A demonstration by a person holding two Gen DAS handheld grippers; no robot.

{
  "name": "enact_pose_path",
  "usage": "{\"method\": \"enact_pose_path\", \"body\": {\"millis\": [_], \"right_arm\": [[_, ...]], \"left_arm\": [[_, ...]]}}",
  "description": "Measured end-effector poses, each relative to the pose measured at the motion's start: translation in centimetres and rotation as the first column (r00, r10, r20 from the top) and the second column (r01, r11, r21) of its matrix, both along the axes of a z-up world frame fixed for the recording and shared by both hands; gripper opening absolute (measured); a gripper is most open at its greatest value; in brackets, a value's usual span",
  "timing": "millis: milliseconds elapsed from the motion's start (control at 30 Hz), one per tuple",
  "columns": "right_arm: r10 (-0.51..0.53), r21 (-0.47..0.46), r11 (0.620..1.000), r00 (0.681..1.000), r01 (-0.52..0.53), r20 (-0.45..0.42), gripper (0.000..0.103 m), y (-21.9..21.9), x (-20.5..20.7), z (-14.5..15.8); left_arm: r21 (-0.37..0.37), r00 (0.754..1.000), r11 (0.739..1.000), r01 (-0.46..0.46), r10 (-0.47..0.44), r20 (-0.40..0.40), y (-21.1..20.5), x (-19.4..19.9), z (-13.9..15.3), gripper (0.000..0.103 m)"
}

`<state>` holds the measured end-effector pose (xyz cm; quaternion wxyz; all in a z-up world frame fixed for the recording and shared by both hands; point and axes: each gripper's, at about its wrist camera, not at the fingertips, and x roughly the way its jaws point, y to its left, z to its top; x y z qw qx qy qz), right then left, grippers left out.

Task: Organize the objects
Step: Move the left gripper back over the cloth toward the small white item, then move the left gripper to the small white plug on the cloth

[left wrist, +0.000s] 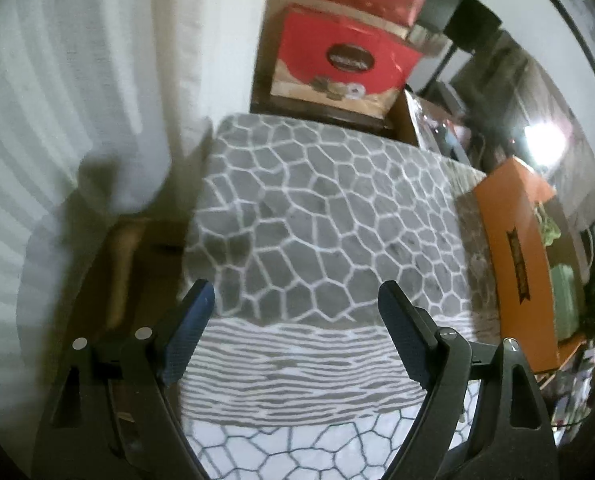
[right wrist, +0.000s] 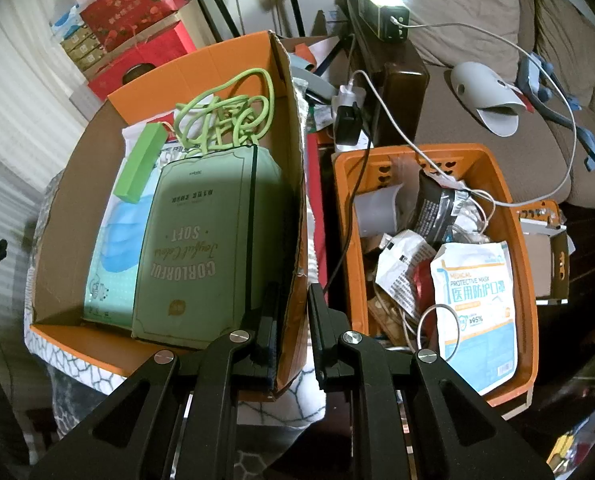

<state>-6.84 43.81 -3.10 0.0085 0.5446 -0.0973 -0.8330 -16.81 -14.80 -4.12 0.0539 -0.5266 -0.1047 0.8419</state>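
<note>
In the right wrist view my right gripper [right wrist: 293,300] is shut on the right wall of an orange cardboard box [right wrist: 297,184], one finger inside and one outside. The box holds a green "Colorful Soft" pack [right wrist: 205,248], a green cable [right wrist: 225,116], a small green bar [right wrist: 139,168] and a blue mask pack [right wrist: 113,256]. An orange plastic basket [right wrist: 517,208] to its right holds a white mask packet [right wrist: 477,304] and several wrappers. In the left wrist view my left gripper [left wrist: 293,304] is open and empty above a grey patterned blanket [left wrist: 329,208]. The orange box [left wrist: 517,248] lies at its right.
Red gift boxes [left wrist: 345,60] are stacked behind the blanket, by a white curtain [left wrist: 77,100]. In the right wrist view a brown sofa [right wrist: 497,20] carries a grey slipper [right wrist: 485,92], cables and a lit lamp [right wrist: 381,4]. A power strip [right wrist: 347,120] lies behind the basket.
</note>
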Motion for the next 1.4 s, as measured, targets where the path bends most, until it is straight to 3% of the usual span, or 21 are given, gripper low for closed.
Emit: {"method": "enact_pose_path", "body": {"millis": [233,467,833,1400], "right_arm": [[-0.001,0.005,1.0,1.0,0.001,0.003,0.014,-0.1,-0.1,0.1],[-0.004,0.013,1.0,1.0,0.004,0.008,0.014,-0.2,-0.3,0.1],[-0.006,0.018,1.0,1.0,0.005,0.01,0.014,-0.3,-0.4,0.1],[-0.006,0.016,1.0,1.0,0.006,0.01,0.014,-0.3,-0.4,0.1]], "left_arm": [[0.028,1.0,1.0,-0.011,0.01,0.01,-1.3,0.4,-0.2,0.082],[0.063,0.998,0.997,0.038,-0.04,0.039,0.6,0.7,-1.6,0.082],[0.055,0.986,0.986,0.154,-0.157,0.049,7.7,-0.4,-2.6,0.082],[-0.012,0.942,0.942,0.334,-0.334,0.034,19.5,-3.9,-3.7,0.082]]}}
